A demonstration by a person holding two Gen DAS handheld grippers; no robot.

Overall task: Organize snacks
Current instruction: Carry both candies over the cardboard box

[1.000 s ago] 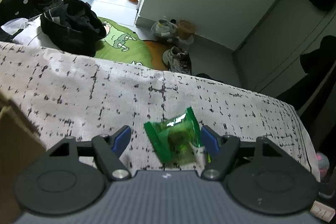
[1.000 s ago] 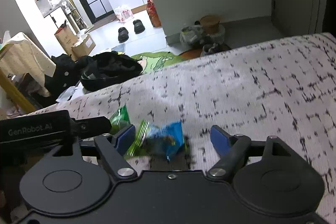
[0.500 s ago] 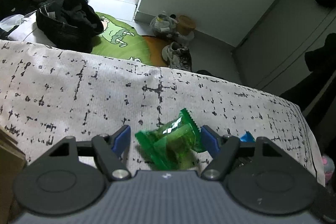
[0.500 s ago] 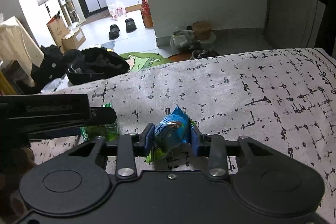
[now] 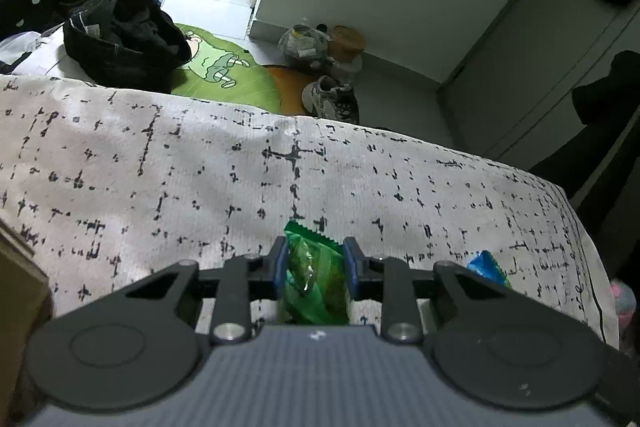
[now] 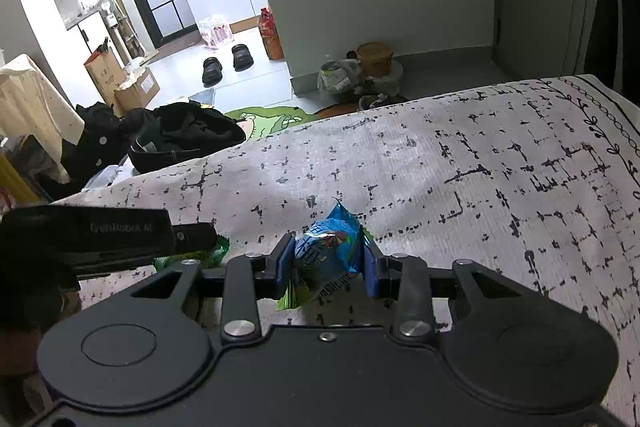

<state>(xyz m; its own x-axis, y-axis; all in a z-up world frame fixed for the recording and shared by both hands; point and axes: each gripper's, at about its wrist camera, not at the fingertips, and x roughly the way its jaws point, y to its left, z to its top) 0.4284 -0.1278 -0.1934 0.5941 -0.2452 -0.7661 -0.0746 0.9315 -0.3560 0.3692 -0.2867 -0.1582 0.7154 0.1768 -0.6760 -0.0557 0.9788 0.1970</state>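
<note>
My left hand-held gripper point(image 5: 314, 269) is closing on a green snack packet point(image 5: 316, 287) standing lengthwise between its pads, while my right hand-held gripper point(image 6: 328, 261) clamps a blue snack packet point(image 6: 326, 253) just above the patterned tabletop point(image 6: 480, 163).

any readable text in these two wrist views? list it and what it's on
"GenRobot.AI", soft but legible: on the side of the left gripper, seen from the right wrist view.
Blue snack packet held in the right gripper: large printed characters, too crumpled to read.
Cardboard boxes on the floor: labels too small.
</note>
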